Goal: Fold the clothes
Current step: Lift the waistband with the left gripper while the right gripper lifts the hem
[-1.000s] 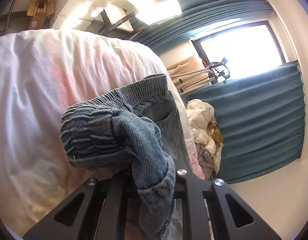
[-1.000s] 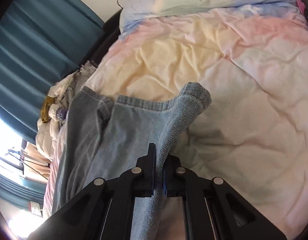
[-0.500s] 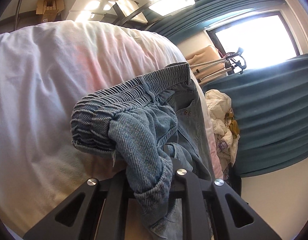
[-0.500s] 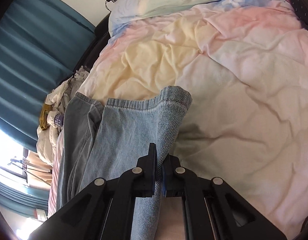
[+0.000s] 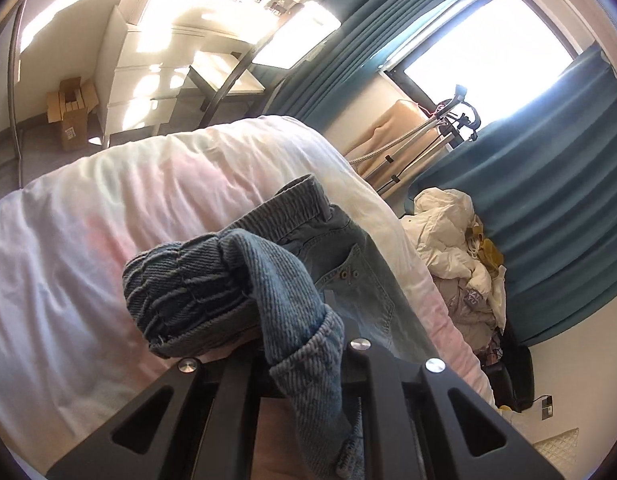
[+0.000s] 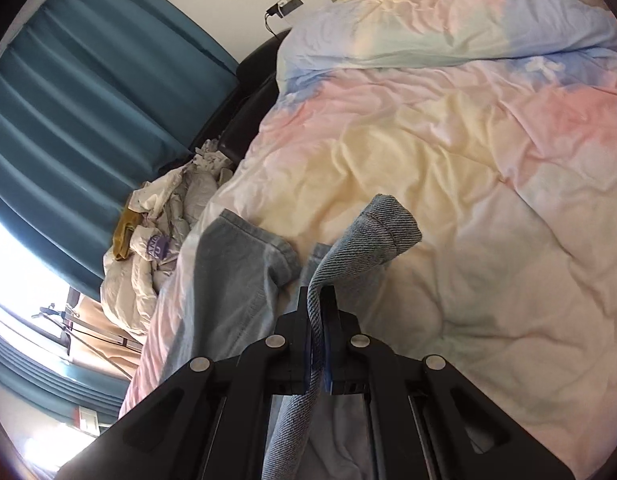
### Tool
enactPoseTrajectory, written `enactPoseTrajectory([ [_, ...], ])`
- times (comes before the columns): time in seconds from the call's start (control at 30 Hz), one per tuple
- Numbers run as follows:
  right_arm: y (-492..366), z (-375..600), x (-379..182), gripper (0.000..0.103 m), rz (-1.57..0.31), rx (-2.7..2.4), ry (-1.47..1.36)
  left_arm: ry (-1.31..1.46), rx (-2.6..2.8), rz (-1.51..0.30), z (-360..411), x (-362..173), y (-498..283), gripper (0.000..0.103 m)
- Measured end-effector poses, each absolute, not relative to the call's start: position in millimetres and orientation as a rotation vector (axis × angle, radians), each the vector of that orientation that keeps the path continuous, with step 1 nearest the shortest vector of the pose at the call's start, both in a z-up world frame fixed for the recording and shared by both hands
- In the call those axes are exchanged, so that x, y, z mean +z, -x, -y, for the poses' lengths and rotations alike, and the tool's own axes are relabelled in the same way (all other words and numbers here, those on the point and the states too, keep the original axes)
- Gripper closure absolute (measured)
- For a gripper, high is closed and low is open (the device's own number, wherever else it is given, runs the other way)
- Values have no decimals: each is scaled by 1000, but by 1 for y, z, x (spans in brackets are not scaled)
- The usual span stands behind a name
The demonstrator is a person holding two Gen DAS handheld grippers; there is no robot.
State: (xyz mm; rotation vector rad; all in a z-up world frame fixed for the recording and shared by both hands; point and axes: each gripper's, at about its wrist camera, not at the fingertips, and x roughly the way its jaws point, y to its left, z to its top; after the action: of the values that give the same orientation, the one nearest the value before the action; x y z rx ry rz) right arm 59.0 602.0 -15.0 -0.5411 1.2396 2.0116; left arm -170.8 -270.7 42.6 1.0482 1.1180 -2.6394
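A pair of light blue jeans (image 5: 348, 280) lies on the pastel duvet (image 5: 108, 220) of a bed. My left gripper (image 5: 304, 356) is shut on the elastic waistband end of the jeans (image 5: 188, 280), which bunches up over its fingers. My right gripper (image 6: 318, 308) is shut on a hem of the jeans (image 6: 384, 228), lifted above the duvet (image 6: 468, 160). The other leg (image 6: 228, 280) lies flat on the bed at the left.
A heap of white and yellow clothes (image 5: 460, 248) lies beside the bed by the teal curtains (image 5: 548, 200); it also shows in the right wrist view (image 6: 156, 224). White drawers (image 5: 148, 80) and a cardboard box (image 5: 70, 112) stand beyond the bed's foot. Pillows (image 6: 428, 32) at the head.
Both grippers have lifted and pulled back with the jeans. The waistband end is bunched tighter over the left gripper, and the right hem has risen off the bed.
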Motion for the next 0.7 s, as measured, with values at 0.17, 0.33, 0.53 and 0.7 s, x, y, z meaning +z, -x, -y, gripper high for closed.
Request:
enactPoseTrajectory([
  [0.17, 19, -622, 14, 101, -1145, 2070, 523, -1050, -2666, -990, 245, 55, 255, 95],
  [0.33, 116, -643, 12, 101, -1019, 2076, 556, -1068, -2664, -793, 205, 35, 348, 95],
  [0.53, 219, -661, -36, 101, -833, 2097, 693, -1177, -2578, -668, 176, -28, 438, 95],
  [0.7, 262, -672, -88, 100, -758, 2114, 813, -1260, -2527, -564, 161, -54, 471, 94],
])
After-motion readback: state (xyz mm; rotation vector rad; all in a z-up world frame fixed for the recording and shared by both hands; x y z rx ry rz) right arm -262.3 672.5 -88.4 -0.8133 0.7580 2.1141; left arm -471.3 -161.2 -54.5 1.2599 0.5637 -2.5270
